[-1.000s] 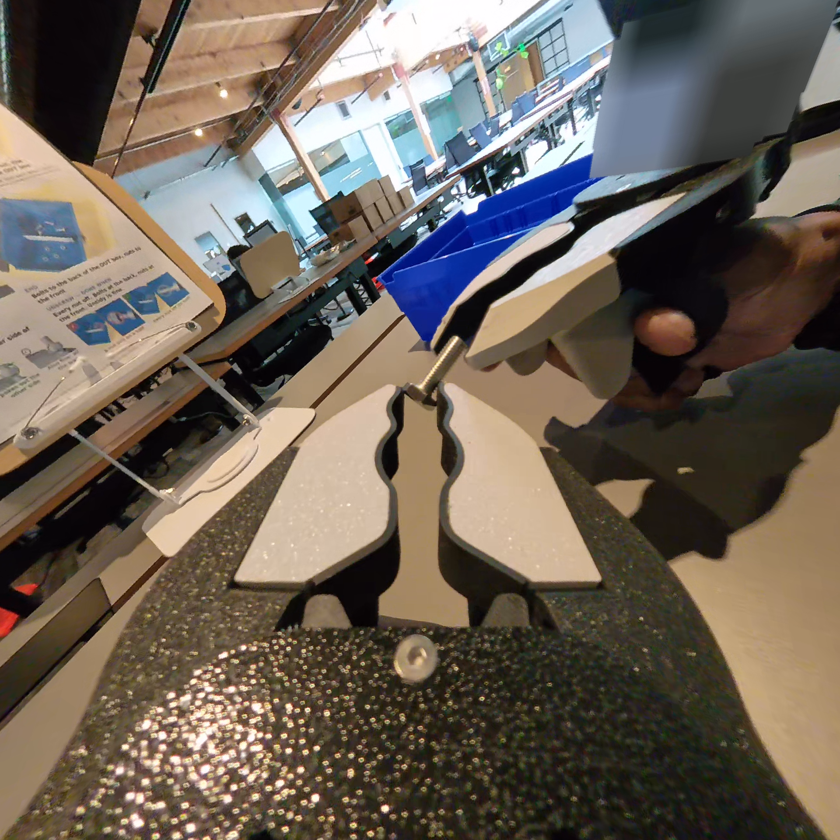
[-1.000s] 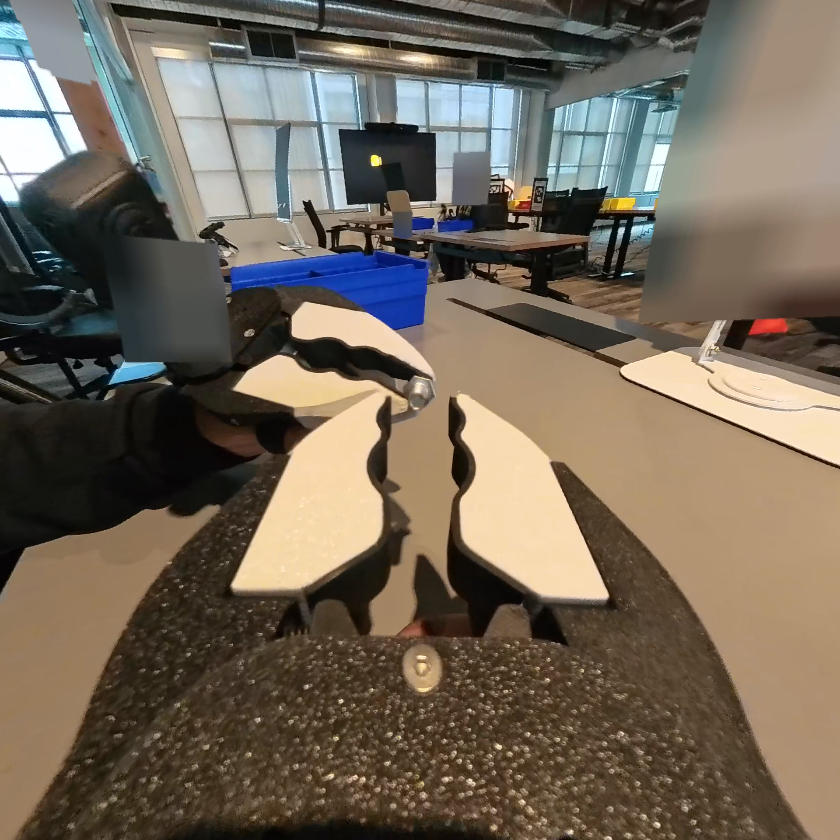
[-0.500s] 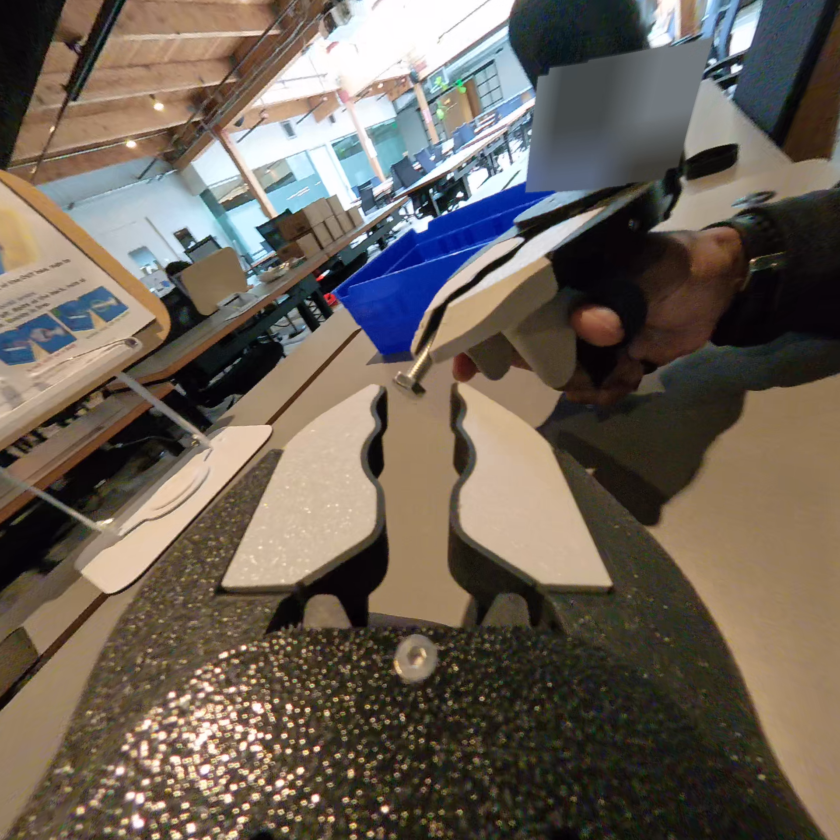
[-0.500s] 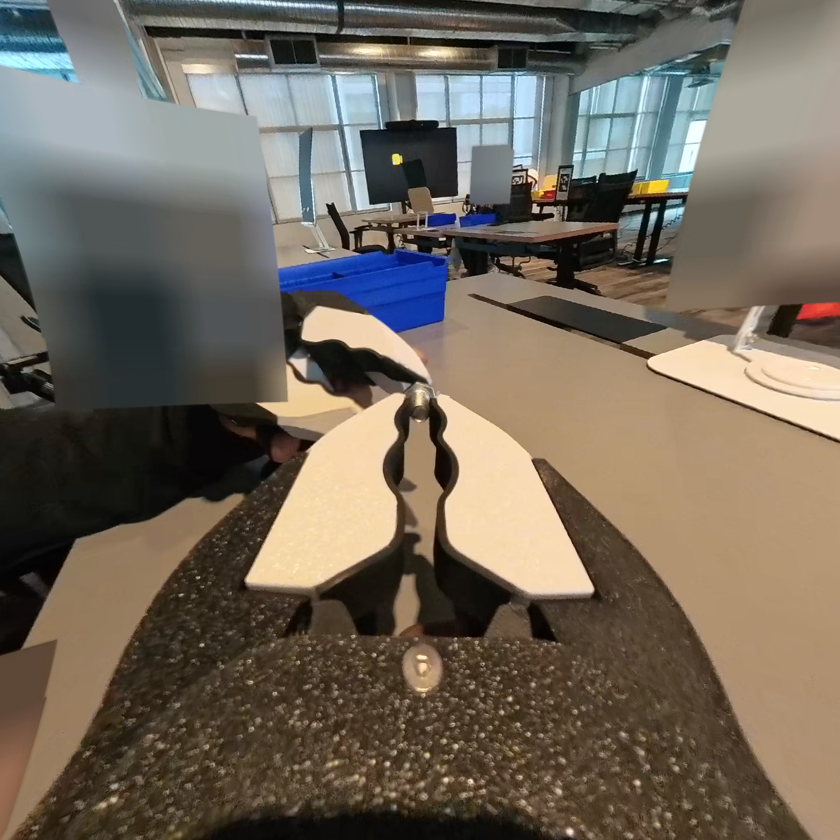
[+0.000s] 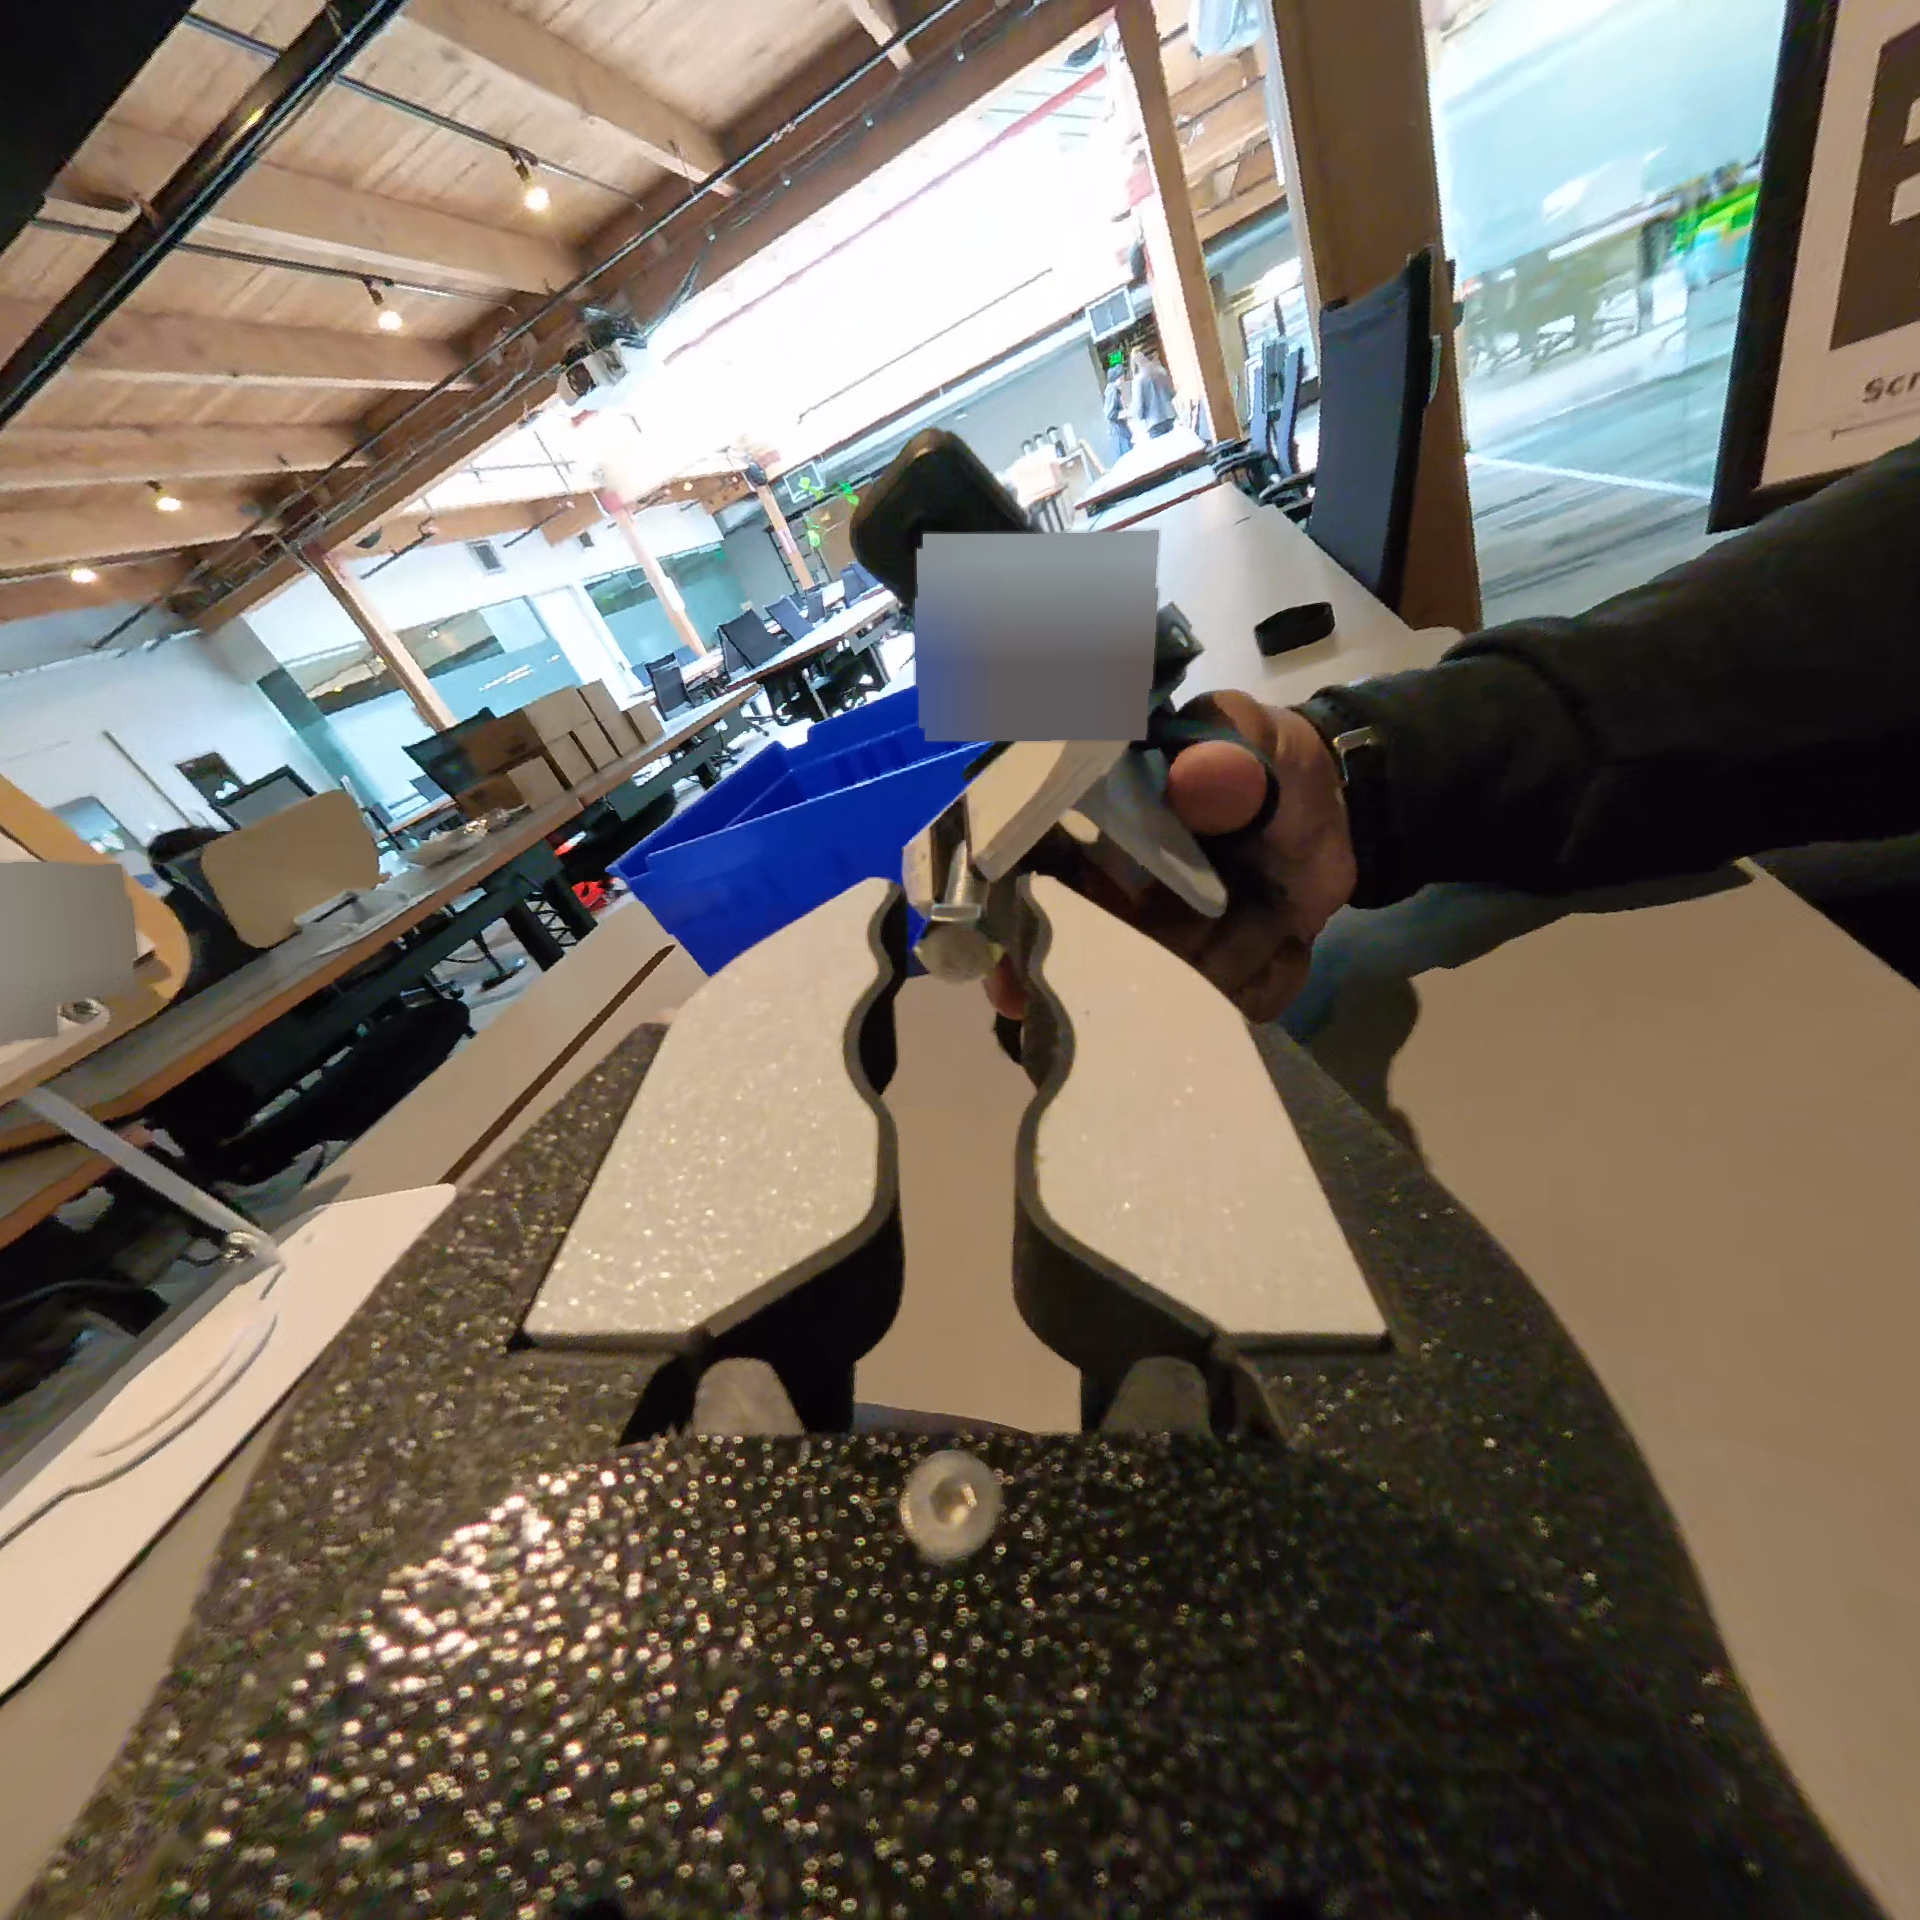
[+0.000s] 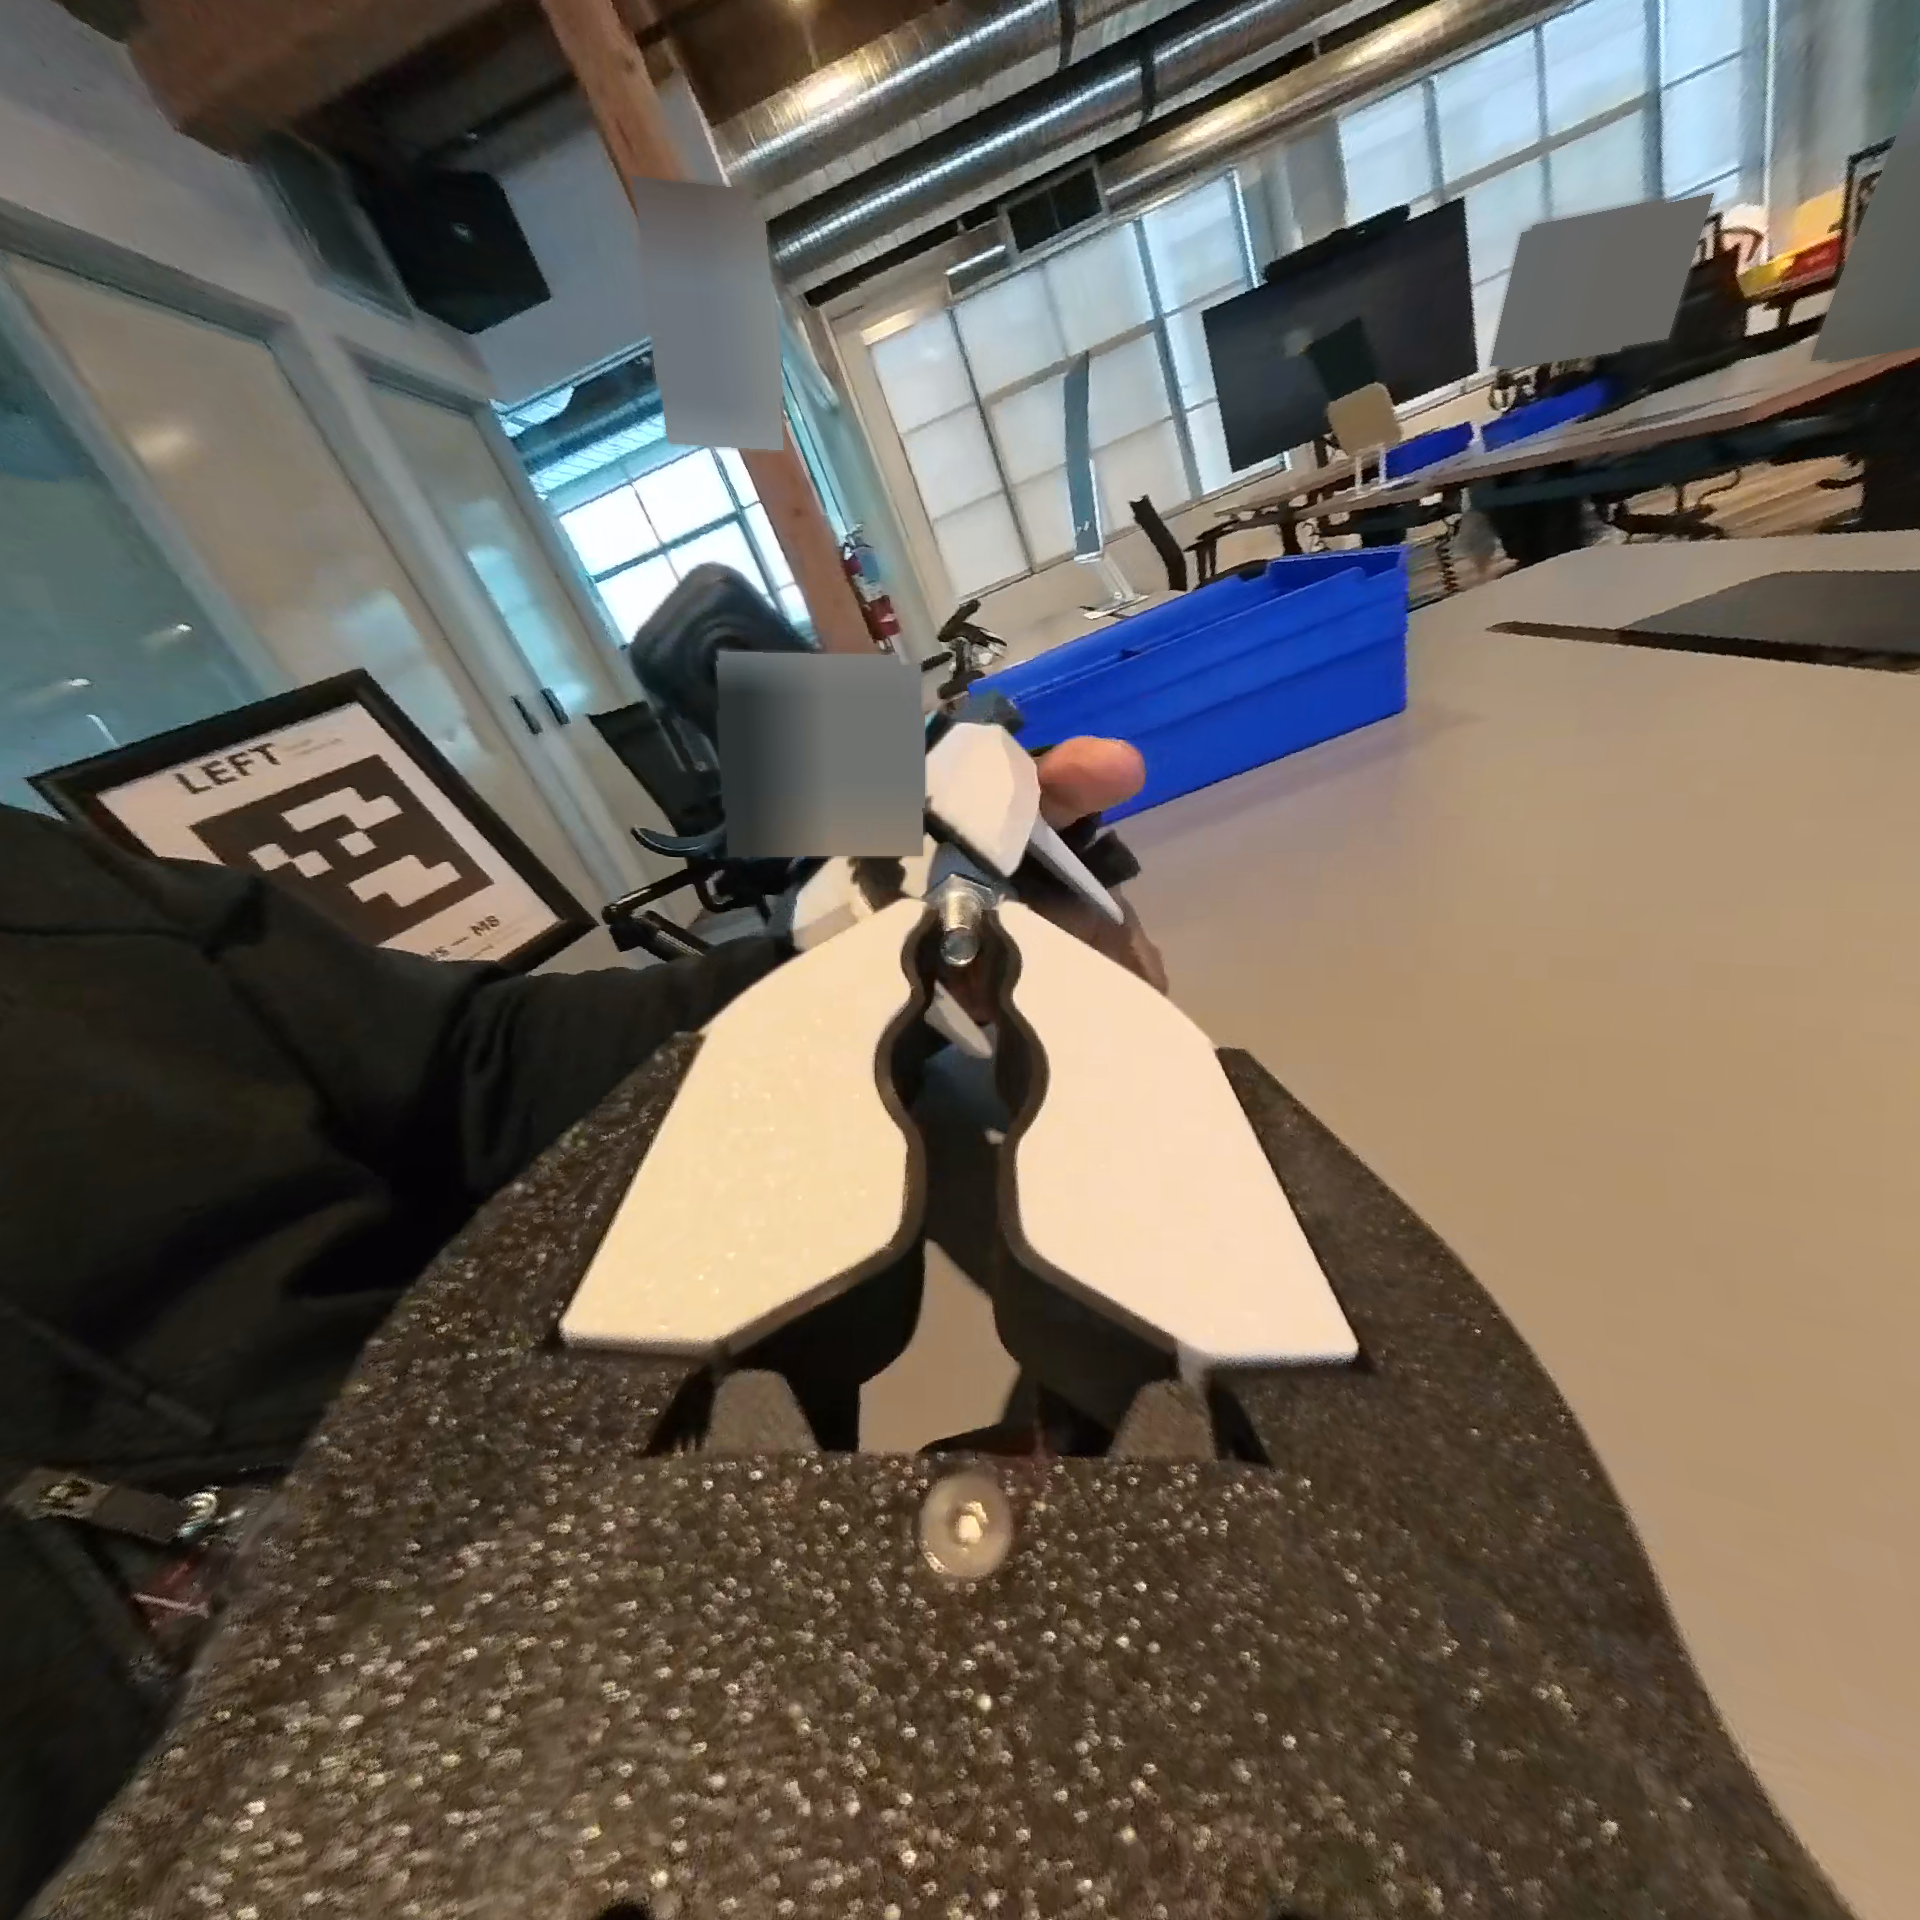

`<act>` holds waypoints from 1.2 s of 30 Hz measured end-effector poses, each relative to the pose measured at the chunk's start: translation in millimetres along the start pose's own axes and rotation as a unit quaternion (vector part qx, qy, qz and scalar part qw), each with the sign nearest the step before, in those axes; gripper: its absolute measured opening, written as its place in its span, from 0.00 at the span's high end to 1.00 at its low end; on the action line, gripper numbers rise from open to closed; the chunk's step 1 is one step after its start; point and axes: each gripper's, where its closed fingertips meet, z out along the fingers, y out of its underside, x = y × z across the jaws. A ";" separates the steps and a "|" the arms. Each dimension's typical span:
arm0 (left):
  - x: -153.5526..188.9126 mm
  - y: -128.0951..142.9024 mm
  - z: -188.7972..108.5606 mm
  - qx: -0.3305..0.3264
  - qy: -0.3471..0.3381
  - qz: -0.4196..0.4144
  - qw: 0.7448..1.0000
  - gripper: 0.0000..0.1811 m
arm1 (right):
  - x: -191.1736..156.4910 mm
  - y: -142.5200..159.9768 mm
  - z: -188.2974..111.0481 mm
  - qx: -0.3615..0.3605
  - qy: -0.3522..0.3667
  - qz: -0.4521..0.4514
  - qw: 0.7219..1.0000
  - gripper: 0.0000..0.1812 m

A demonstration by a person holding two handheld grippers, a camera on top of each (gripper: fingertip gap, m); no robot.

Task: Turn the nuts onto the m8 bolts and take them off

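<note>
The right gripper (image 6: 961, 930), fingers pinched on a silver hex-head steel bolt (image 5: 961, 914), presents its head to the left gripper (image 5: 956, 935), whose fingers stand open, empty, for regripping.

Wide open grey counter (image 6: 1558, 987) lay to the right of the two grippers, bare right out to its far edge. Straight ahead, the blue bin (image 6: 1226, 675) blocked the far side. Between the left gripper (image 5: 951, 914) jaws sat the bolt (image 5: 961, 925), held by the right gripper (image 6: 961, 914), so that gap was taken. A white stand base (image 5: 156, 1382) crowded the counter's left edge.
</note>
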 end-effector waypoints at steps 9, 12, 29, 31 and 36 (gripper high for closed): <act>-5.1 10.5 1.7 -0.046 -0.035 0.078 0.995 0.91 | 4.5 -0.5 -1.6 0.000 0.006 0.019 1.000 0.96; -7.5 19.4 2.1 -0.079 -0.048 0.111 0.989 0.91 | 10.5 3.8 -2.1 -0.018 0.030 0.005 0.999 0.96; -17.7 62.6 4.0 -0.224 -0.089 0.232 0.942 0.92 | 36.9 26.1 -0.9 -0.093 0.125 -0.032 0.987 0.96; -19.0 65.9 3.7 -0.237 -0.092 0.230 0.939 0.92 | 39.6 27.8 -1.1 -0.099 0.134 -0.035 0.985 0.96; -29.3 66.1 1.1 -0.259 -0.128 0.221 0.932 0.92 | 43.4 24.3 -1.1 -0.087 0.151 -0.043 0.984 0.95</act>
